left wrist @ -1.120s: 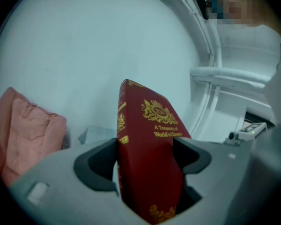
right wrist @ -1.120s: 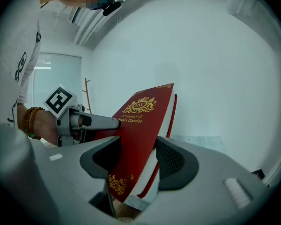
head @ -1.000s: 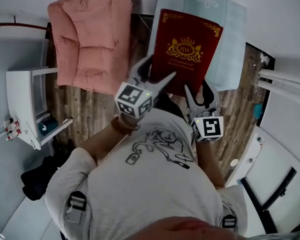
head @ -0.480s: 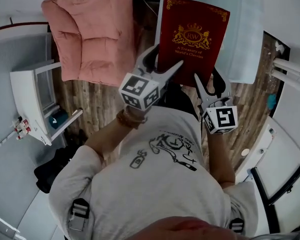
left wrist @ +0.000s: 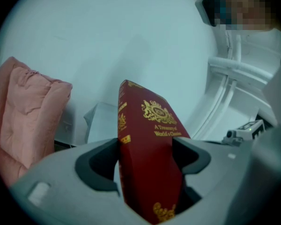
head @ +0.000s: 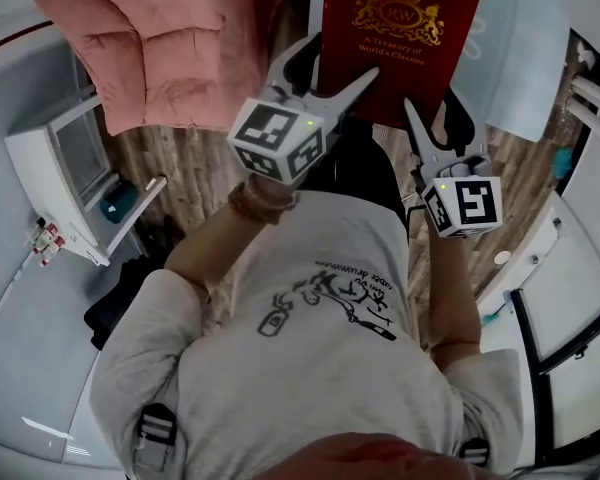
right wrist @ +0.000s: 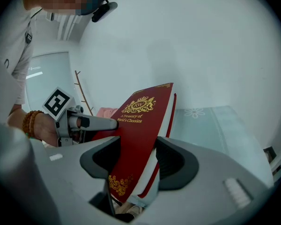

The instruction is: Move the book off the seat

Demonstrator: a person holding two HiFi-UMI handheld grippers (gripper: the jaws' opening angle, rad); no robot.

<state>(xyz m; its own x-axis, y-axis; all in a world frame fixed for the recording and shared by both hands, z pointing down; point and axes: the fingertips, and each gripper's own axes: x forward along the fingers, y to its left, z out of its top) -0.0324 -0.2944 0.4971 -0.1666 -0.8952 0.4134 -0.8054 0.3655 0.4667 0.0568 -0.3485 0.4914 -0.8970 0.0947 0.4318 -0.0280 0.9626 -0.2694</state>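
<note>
Red book (head: 400, 38): near edge gripped by left hand-held gripper (head: 330, 68) and right hand-held gripper (head: 432, 116), both closed on it. Pink cushion (head: 150, 48) at 10 o'clock, apart.

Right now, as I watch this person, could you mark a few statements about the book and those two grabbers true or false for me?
1. The left gripper and the right gripper both clamp the red book. True.
2. The book's cover is green with silver print. False: it is dark red with gold print.
3. In the head view, the pink cushion is to the left of the book. True.
4. The book lies flat on the pink cushion. False: the grippers hold it up, apart from the cushion.
</note>
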